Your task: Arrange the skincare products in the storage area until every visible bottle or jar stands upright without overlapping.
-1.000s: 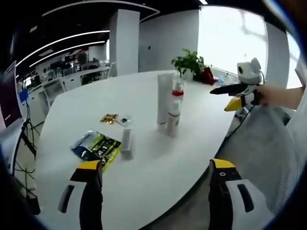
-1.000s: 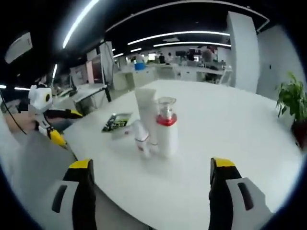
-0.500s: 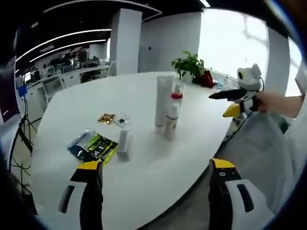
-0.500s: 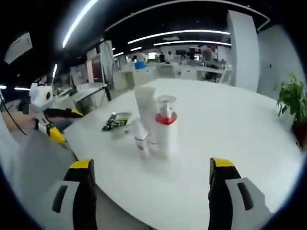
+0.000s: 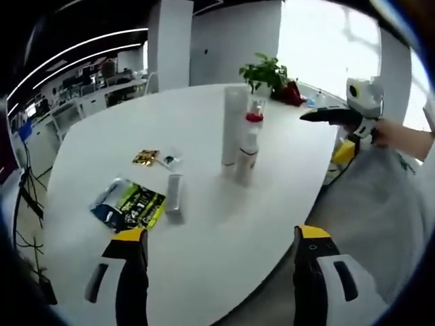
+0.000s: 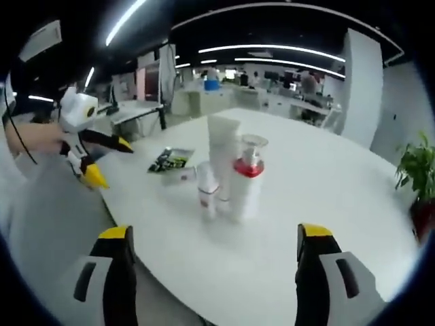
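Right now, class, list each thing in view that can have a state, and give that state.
Tall white tube: upright.
Pump bottle: upright, red collar, clear cap on.
Small white bottle: upright.
Small white tube: lying flat.
Green-yellow packet: lying flat.
Left gripper: open, empty.
Right gripper: open, empty.

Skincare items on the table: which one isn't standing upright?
The small white tube beside the green packet lies flat. The tall white tube, pump bottle and small bottle stand upright together.

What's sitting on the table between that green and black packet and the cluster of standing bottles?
In the left gripper view, a small white tube lies flat between the green and black packet and the standing bottles; bare white table surrounds it.
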Motion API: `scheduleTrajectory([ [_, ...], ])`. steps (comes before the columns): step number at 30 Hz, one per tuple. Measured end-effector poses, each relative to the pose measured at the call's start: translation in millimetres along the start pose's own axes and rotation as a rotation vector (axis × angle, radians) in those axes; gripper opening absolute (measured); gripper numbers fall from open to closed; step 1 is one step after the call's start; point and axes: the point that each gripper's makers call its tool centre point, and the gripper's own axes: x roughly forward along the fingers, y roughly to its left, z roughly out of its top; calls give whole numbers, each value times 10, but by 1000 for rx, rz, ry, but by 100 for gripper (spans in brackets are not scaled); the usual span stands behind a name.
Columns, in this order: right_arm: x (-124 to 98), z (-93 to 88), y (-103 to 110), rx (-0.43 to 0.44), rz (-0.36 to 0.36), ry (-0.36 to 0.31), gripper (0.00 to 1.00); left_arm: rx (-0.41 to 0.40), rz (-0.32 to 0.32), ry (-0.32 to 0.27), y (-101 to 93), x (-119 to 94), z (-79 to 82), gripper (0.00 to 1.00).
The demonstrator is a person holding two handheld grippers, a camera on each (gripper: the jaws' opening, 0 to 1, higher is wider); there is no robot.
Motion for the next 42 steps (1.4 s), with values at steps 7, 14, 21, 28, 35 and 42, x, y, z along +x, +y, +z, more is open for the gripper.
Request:
scheduleTrajectory([
  [7,-22,-20,-35,21,-15,5,97,28,-6,85,103,183,-20,79],
  [14,-2,-47,-30,3,-14,24,96,37,4,158,233,368,-5,75],
  [21,43,-86,-65,19,-5,39,95,90,9,242,392,610,-15,68],
  [28,34,-101,-49,18,-8,50,94,100,6,306,523,831,-7,62],
  [35,33,-125,-78,19,-14,57,92,137,-2,357,620,993,1,57],
  [42,35,-159,-118,36,-20,62,92,179,-14,394,690,1114,75,52],
])
